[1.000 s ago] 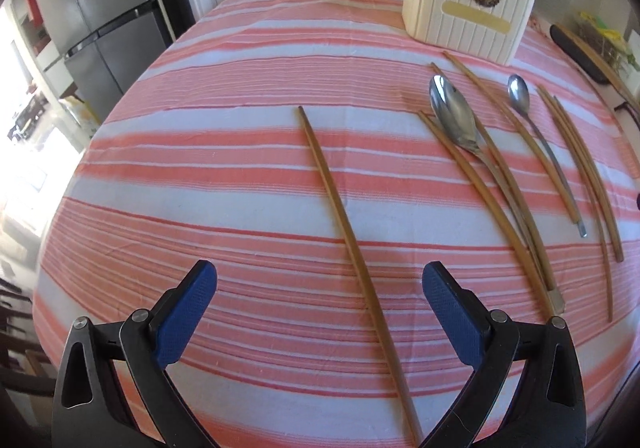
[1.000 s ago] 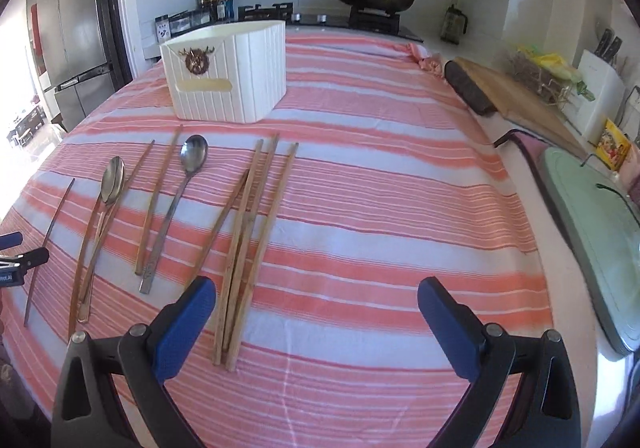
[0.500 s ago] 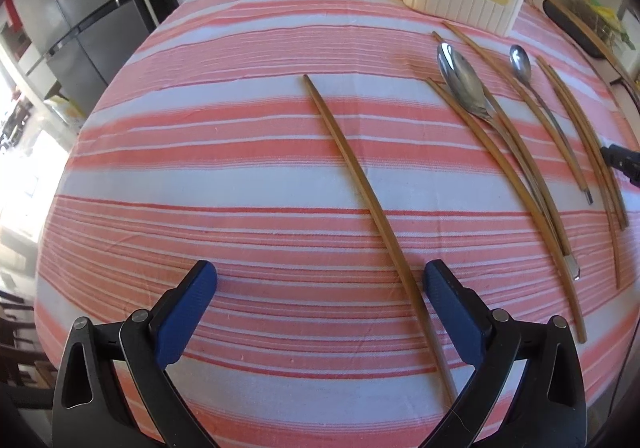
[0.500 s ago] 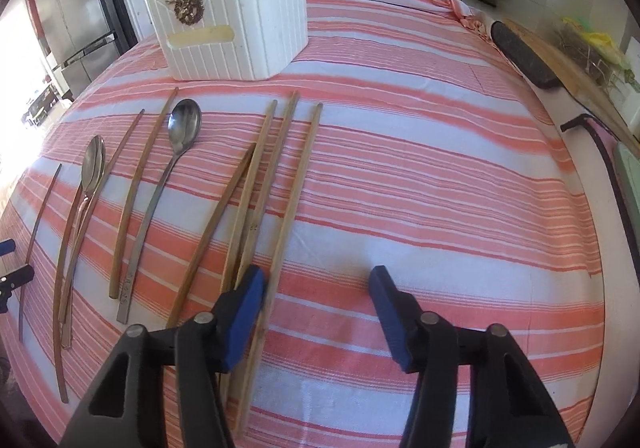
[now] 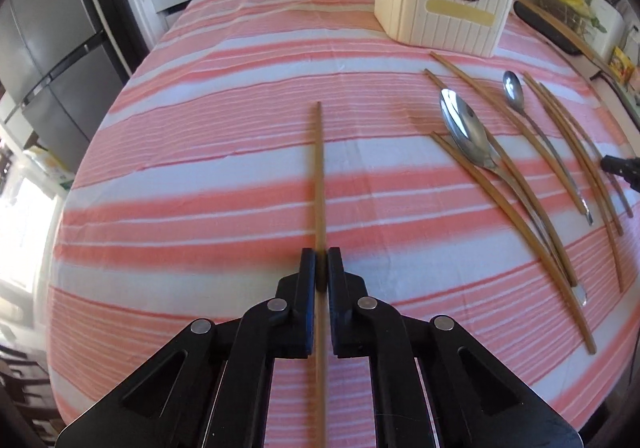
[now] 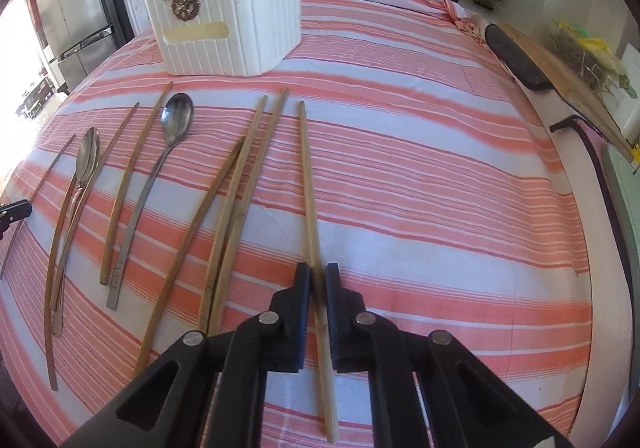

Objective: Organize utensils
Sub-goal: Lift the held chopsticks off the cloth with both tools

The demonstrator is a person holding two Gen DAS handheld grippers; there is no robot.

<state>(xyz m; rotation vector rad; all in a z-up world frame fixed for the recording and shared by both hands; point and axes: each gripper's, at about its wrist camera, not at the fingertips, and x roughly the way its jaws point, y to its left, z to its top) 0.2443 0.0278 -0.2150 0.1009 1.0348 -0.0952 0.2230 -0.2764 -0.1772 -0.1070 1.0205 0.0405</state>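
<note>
Left wrist view: our left gripper (image 5: 321, 264) fingers clamp lone chopstick (image 5: 319, 168), pointing 12 o'clock on counter (image 5: 200, 152) | right gripper (image 6: 318, 280) fingers clamp rightmost chopstick (image 6: 309, 184) | risk: thin sticks may pivot or slip when lifted toward holder (image 6: 232, 36) at 11 o'clock

A table draped in a coral-and-white striped cloth (image 6: 420, 176) carried everything. Toward its far side stood a white ribbed holder (image 6: 232, 24) with a gold deer emblem on its front. In front of the holder the utensils lay in a loose row, roughly parallel: several wooden chopsticks and two metal spoons, a long-handled spoon (image 6: 148, 184) and a second spoon (image 6: 78, 200) further left whose handle lay among chopsticks. A close pair of chopsticks (image 6: 244, 192) lay almost touching, with one slanted chopstick (image 6: 192, 244) just beside them. A lone chopstick (image 5: 319, 176) lay well apart at the left end.
</note>
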